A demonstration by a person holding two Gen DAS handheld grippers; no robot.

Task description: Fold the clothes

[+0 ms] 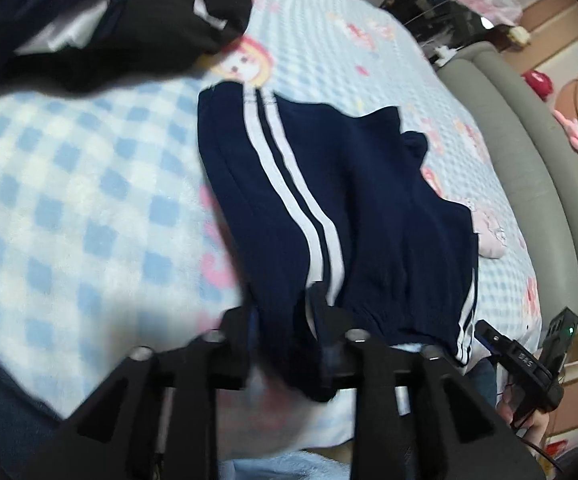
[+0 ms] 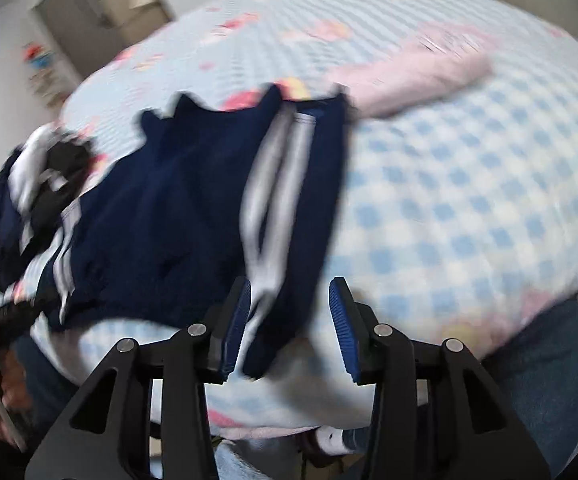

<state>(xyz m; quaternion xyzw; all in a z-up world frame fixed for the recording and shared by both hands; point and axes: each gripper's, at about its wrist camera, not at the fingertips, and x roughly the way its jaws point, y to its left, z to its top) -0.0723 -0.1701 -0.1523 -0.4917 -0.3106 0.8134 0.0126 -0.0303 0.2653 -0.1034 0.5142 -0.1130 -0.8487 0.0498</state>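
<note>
While one navy shorts (image 1: 353,200) lies on bed (image 1: 69,200) | left gripper (image 1: 285,344) jaws grip its hem | right gripper (image 2: 289,328) jaws wide

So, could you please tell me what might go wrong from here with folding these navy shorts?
1. The right gripper has its jaws open around the hem of the navy shorts; closing off-centre could catch only one layer, so the fold skews.
2. The left gripper straddles the near hem, grip unclear; if it slips, that corner could drop.
3. The pile of dark clothes and the pink garment lie close by on the checked blanket, so a wide fold may land on them.
</note>
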